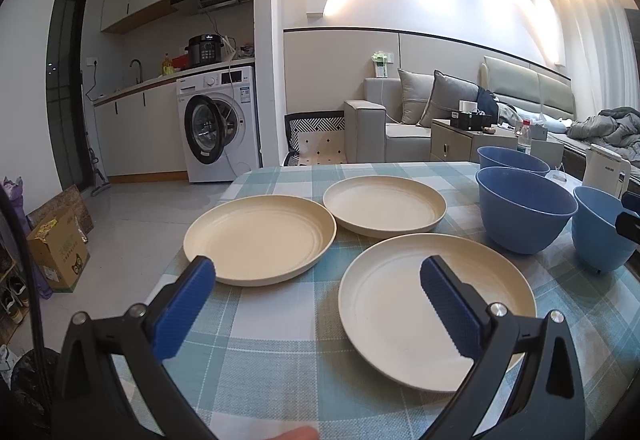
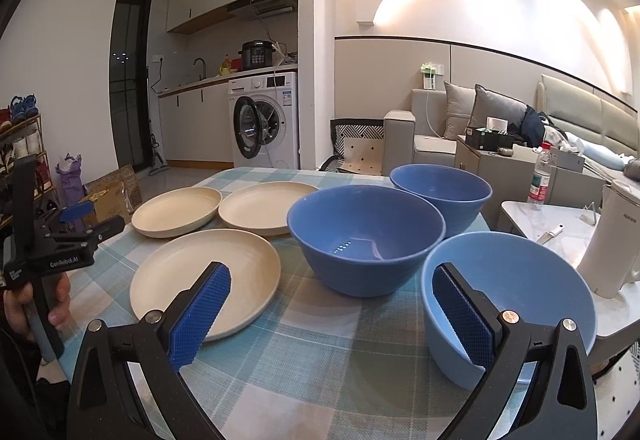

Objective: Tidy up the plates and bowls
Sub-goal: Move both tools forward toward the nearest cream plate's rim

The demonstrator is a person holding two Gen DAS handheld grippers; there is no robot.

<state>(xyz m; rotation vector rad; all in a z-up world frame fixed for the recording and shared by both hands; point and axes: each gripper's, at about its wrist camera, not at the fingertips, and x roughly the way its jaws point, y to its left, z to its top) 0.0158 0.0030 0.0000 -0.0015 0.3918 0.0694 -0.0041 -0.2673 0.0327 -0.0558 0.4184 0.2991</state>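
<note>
Only right view shows shoe rack (image 2: pixel 20 143).

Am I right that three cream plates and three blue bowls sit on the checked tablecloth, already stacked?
Not stacked. The right wrist view shows the three cream plates and three blue bowls on the checked tablecloth, each standing separately.

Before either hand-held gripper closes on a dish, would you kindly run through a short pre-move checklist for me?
1. Left hand-held gripper open and empty: ok.
2. Right hand-held gripper open and empty: ok.
3. Nearest plate under the left one lies flat, nothing on it: ok.
4. Nearest bowl upright, apart from the middle bowl: ok.
5. Kettle stands close beside the nearest bowl; whether they touch: cannot tell.
6. Other two plates unstacked: ok.
</note>
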